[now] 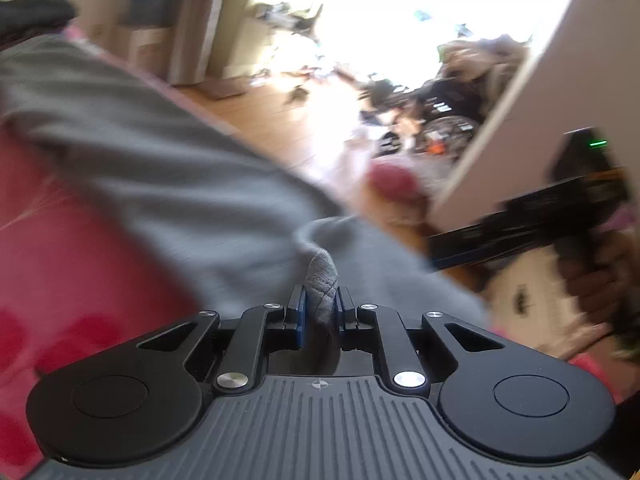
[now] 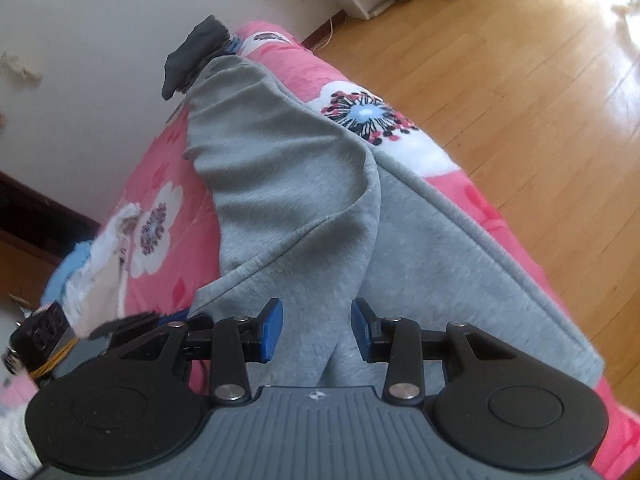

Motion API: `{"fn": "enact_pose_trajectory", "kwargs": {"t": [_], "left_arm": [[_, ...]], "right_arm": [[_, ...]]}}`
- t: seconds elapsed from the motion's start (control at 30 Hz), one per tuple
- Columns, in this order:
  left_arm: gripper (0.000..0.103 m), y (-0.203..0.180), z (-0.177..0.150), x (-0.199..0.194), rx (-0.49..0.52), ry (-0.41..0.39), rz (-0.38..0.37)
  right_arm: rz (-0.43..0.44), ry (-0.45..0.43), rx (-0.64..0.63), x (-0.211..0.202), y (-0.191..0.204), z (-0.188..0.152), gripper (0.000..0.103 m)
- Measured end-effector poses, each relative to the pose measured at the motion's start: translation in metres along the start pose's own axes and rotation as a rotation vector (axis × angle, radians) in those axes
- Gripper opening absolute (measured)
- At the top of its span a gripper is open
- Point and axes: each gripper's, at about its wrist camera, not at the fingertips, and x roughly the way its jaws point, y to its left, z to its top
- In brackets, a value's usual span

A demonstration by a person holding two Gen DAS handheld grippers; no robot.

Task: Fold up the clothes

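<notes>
A big pink flowery blanket covers the bed. The grey clothes lie spread on top of it. The right gripper is open above the grey cloth, holding nothing. Only the left view shows the left gripper pinching a grey fold tight.

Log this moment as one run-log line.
left tongs: shut on grey sweatpants | right tongs: open over sweatpants | surface: pink floral blanket
</notes>
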Motion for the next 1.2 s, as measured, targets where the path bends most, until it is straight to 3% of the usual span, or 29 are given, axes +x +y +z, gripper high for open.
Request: {"fn": "enact_pose_trajectory", "kwargs": {"t": [0.2,0.37,0.5,0.67,0.77,0.8,0.83,1.0,1.1,1.2], "left_arm": [[0.012,-0.058,0.012,0.03,0.072,0.017,-0.149],[0.012,-0.088,0.007,0.059,0.109,0.064,-0.232],[0.012,-0.102,0.001,0.072,0.161,0.085,-0.251],[0.012,-0.108,-0.002,0.093,0.141,0.122,-0.267],[0.02,-0.11,-0.006,0.102,0.117,0.174,-0.261],[0.024,-0.108,-0.006,0.102,0.105,0.19,-0.26],[0.028,-0.107,-0.007,0.102,0.092,0.205,-0.259],[0.039,-0.091,-0.015,0.09,0.046,0.218,-0.229],[0.04,-0.075,-0.018,0.09,0.011,0.231,-0.155],[0.039,-0.062,-0.022,0.09,-0.022,0.247,-0.085]], "right_arm": [[0.164,0.021,0.153,0.0,-0.014,-0.002,0.045],[0.14,0.009,0.186,-0.023,-0.031,-0.006,0.045],[0.138,-0.023,0.231,-0.047,-0.052,-0.01,0.045],[0.141,0.028,0.279,-0.044,-0.071,-0.023,0.045],[0.132,0.028,0.286,-0.036,-0.08,-0.03,0.033],[0.118,0.028,0.285,-0.034,-0.084,-0.031,0.02],[0.097,0.029,0.282,-0.031,-0.089,-0.032,0.014],[-0.019,0.008,0.289,-0.027,-0.12,-0.035,0.014],[-0.01,0.011,0.33,-0.03,-0.133,-0.038,0.017],[0.006,0.042,0.332,-0.032,-0.134,-0.043,0.036]]}}
